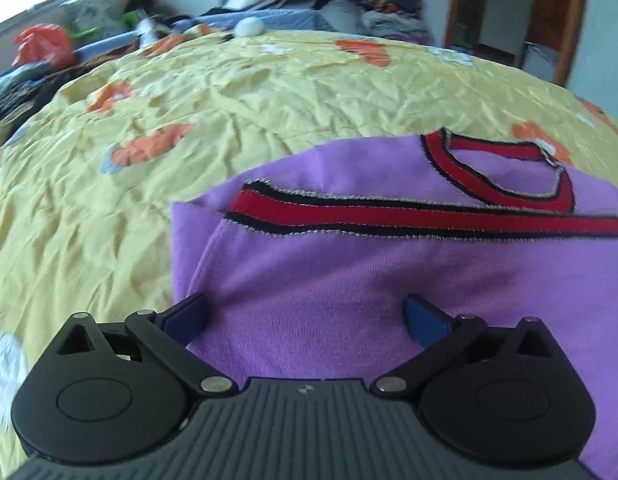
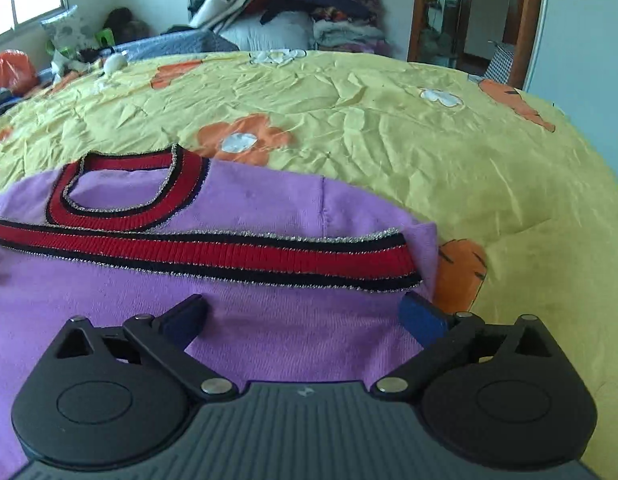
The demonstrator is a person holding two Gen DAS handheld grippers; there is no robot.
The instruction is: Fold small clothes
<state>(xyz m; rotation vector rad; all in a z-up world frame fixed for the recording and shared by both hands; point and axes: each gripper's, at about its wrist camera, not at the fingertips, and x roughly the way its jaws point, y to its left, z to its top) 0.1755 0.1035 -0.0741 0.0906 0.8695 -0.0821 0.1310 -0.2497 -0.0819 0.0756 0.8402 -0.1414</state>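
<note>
A small purple knit top (image 1: 349, 280) lies folded on the yellow flowered bedspread (image 1: 149, 120). Its red-and-black hem band (image 1: 389, 216) is laid across just below the red-and-black collar (image 1: 509, 176). My left gripper (image 1: 305, 318) hovers over the garment's left part, jaws wide open, blue fingers (image 1: 425, 318) clear of the cloth. In the right wrist view the same top (image 2: 269, 336) shows its hem band (image 2: 229, 254) and collar (image 2: 121, 200). My right gripper (image 2: 305, 316) is open over the garment's right part, with nothing held.
A tall pile of clothes (image 2: 301, 12) and grey bedding stand beyond the bed's far edge. An orange bag (image 1: 45, 44) and dark items lie at the far left. A wooden door frame (image 2: 529, 20) is at the right. A white ball (image 1: 249, 26) rests near the far edge.
</note>
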